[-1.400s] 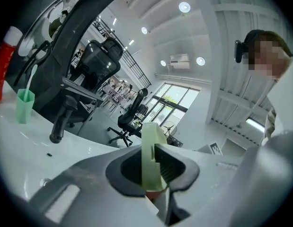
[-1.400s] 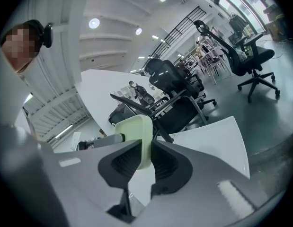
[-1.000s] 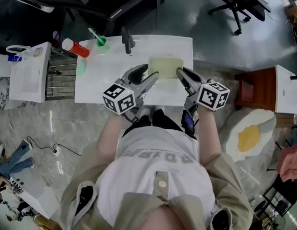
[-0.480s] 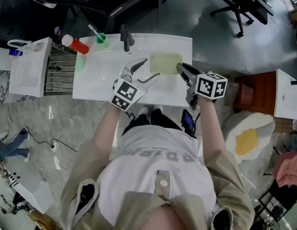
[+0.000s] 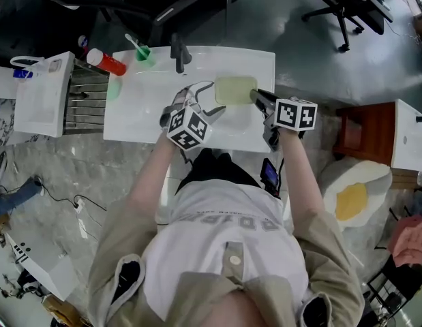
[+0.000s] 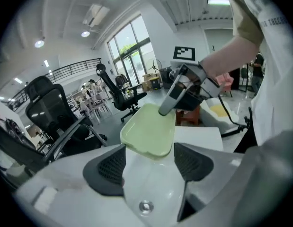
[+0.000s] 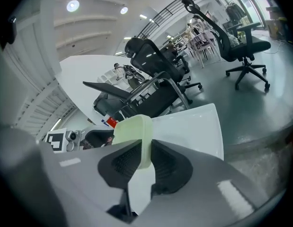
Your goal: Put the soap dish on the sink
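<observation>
Soap dish (image 5: pixel 234 90) in right tongs (image 7: pixel 145 151); shirt print (image 5: pixel 228 223) illegible

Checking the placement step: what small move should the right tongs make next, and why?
Probably lower the dish onto the sink: the right tongs clamp its edge, and it seems to hang tilted over the sink, not resting yet.

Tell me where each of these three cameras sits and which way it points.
Head view: on the person's head, looking steeply down at the sink, soap dish, left gripper and right gripper; forearms and shirt show.
Left gripper view: rides that gripper, looks along its open jaws, which have just been opening, dish edge between them unpressed; the right forearm shows.
Right gripper view: rides that gripper, looks along jaws shut on the dish; no body shows.
Shared: all three show dish and sink.
</observation>
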A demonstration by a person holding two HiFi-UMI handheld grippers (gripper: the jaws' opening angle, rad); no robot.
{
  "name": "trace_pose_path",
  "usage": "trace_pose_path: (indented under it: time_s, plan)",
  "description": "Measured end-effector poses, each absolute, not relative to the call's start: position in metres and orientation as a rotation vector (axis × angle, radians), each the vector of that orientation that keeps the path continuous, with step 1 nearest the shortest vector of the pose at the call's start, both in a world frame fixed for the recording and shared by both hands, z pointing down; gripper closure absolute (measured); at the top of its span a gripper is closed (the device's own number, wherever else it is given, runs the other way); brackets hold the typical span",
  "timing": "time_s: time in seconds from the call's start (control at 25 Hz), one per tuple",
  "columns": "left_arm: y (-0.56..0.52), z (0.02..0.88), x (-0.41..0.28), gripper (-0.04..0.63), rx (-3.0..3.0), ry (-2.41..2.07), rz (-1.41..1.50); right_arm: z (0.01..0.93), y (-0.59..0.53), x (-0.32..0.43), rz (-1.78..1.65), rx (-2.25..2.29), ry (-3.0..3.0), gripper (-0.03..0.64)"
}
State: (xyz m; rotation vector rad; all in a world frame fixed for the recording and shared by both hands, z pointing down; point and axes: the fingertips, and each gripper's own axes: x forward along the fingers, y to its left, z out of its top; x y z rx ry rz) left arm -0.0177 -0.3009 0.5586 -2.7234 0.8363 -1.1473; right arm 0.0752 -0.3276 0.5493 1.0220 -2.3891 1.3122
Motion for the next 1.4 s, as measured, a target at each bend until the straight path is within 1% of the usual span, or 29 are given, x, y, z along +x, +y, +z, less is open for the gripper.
trace_pose_path:
  time_s: [0.16,0.4,1.4]
  plan:
    - [-0.311,0.582,-0.019,0.261,-2.696,0.816,-1.252,0.569,-0.332,0.074,1.366,1.048,-2.326,0.558]
    - [-0.320,0.616,-0.019,0.261,-2.738,0.774,-1.405,0.590,-0.341,0.075,1.356,1.069,-2.223,0.558]
    - [-0.370,0.687,-0.023,0.260,-2.721,0.539,-1.858,0.652,-0.392,0.077,1.467,1.086,-2.045,0.557]
